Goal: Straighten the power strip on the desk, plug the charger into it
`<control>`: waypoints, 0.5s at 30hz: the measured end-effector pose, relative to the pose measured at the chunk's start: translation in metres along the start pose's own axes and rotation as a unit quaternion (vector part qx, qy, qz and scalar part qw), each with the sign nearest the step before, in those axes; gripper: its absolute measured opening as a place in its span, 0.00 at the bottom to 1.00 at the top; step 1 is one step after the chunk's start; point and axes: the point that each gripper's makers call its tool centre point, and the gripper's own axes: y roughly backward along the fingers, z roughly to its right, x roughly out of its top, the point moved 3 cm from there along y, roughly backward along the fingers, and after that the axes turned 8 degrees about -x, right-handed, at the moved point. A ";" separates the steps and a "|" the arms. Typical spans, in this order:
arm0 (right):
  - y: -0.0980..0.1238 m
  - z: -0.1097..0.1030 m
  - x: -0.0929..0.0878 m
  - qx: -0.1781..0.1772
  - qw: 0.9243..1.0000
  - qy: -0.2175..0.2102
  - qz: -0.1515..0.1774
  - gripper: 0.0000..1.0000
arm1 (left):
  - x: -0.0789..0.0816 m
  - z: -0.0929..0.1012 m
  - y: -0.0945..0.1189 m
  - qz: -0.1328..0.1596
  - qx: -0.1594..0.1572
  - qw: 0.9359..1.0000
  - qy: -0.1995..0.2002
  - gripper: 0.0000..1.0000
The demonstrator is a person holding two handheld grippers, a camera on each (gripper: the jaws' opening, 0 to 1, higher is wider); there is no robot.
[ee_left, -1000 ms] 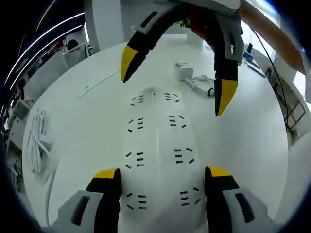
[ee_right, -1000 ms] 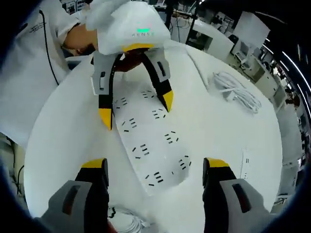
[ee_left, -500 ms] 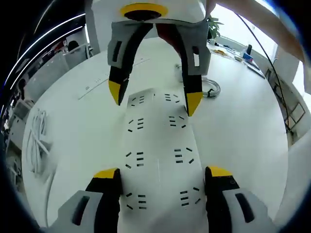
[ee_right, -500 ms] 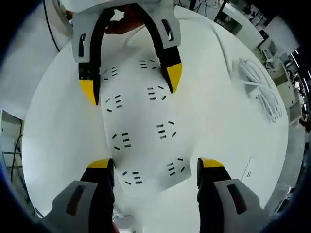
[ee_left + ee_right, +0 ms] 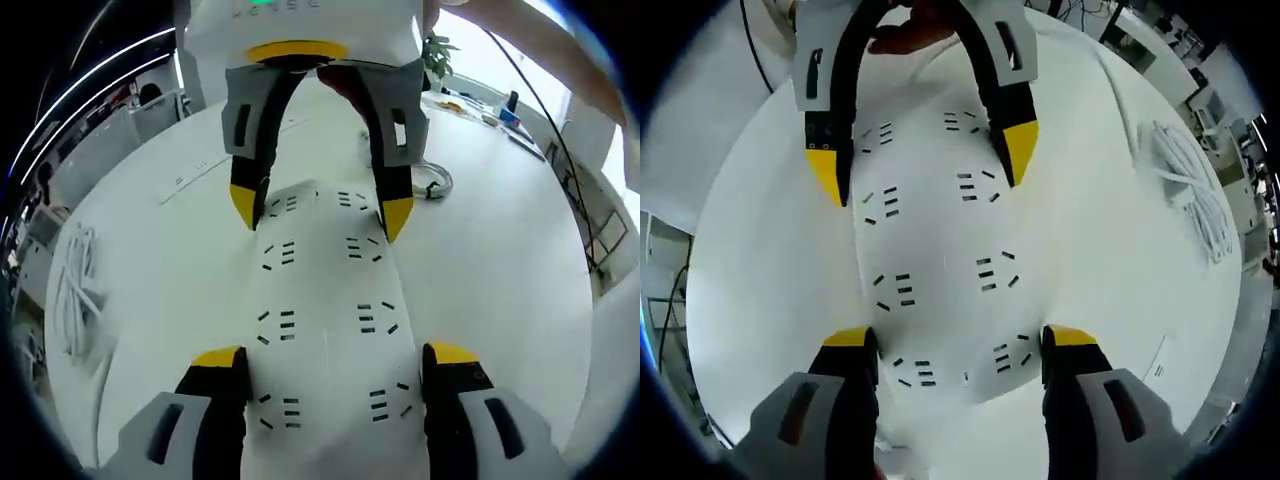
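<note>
A white power strip [image 5: 325, 290] with two rows of sockets lies flat on the white desk [image 5: 150, 260]. My left gripper [image 5: 335, 357] holds its near end, a jaw pressed against each long side. My right gripper [image 5: 320, 210] reaches in from the top of the left gripper view and straddles the far end, yellow tips against the strip's edges. In the right gripper view the power strip [image 5: 940, 250] runs straight up between the right gripper [image 5: 957, 337] and the left gripper [image 5: 923, 158]. The charger's coiled white cable [image 5: 437, 184] peeks out behind the right gripper; the charger body is hidden.
A bundle of white cable [image 5: 75, 290] lies at the desk's left side, and appears as the cable bundle [image 5: 1195, 190] in the right gripper view. A person's white sleeve [image 5: 710, 120] is beside the desk. Small items [image 5: 500, 115] sit at the far edge.
My right gripper has come down over the strip's far end and its jaws have narrowed onto the sides. It now covers the charger. The left gripper has kept its hold.
</note>
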 end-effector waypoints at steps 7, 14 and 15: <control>-0.002 0.004 -0.002 0.004 1.000 0.002 -0.001 0.65 | -0.006 0.001 0.005 -0.020 -0.006 1.000 -0.008 0.72; -0.001 0.000 0.000 0.005 1.000 0.003 -0.004 0.65 | -0.006 0.000 0.005 -0.022 -0.004 1.000 -0.005 0.72; -0.001 0.000 0.001 0.005 1.000 0.002 -0.004 0.65 | -0.006 0.001 0.005 -0.022 -0.004 1.000 -0.005 0.72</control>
